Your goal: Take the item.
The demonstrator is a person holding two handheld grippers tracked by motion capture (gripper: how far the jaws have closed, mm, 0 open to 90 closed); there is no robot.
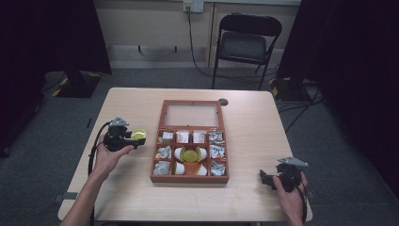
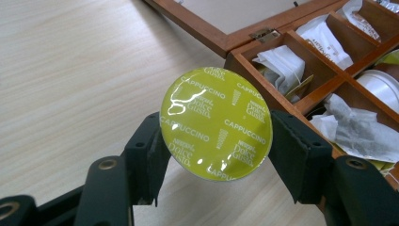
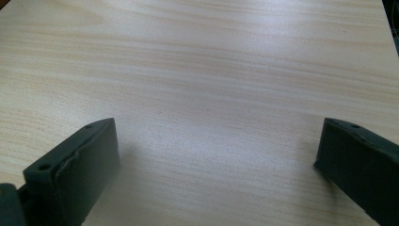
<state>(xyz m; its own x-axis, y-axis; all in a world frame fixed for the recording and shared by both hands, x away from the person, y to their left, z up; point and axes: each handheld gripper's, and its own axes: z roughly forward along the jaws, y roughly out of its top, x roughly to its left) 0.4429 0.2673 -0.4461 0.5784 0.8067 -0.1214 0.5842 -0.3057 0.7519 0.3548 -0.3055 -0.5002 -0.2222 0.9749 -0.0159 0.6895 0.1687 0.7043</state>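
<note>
Seen from above: pale wooden table [image 1: 127, 101] on grey carpet. At 9 o'clock, left gripper [image 1: 136, 139] held in a hand, jaws pinching a yellow-green coffee capsule [image 1: 138, 134] just off the table, close beside the left wall of a wooden compartment box [image 1: 189, 178]. From the left gripper view, capsule [image 2: 216, 123] clamped by its rim between both black jaws, foil lid facing the camera and printed "Cappuccino" and "Dolce Gusto". At centre, the box with glass-paned lid [image 1: 191, 114] lying open toward 12 o'clock; outer compartments packed with tea bags [image 1: 164, 152], middle compartment holding white capsules and another yellow-green capsule [image 1: 190, 153]. At 4 o'clock, near the table's front corner, right gripper [image 1: 264, 178] in the other hand, jaws spread wide over bare wood with nothing between them. At 12 o'clock beyond the table, a black folding chair [image 1: 244, 44]
</note>
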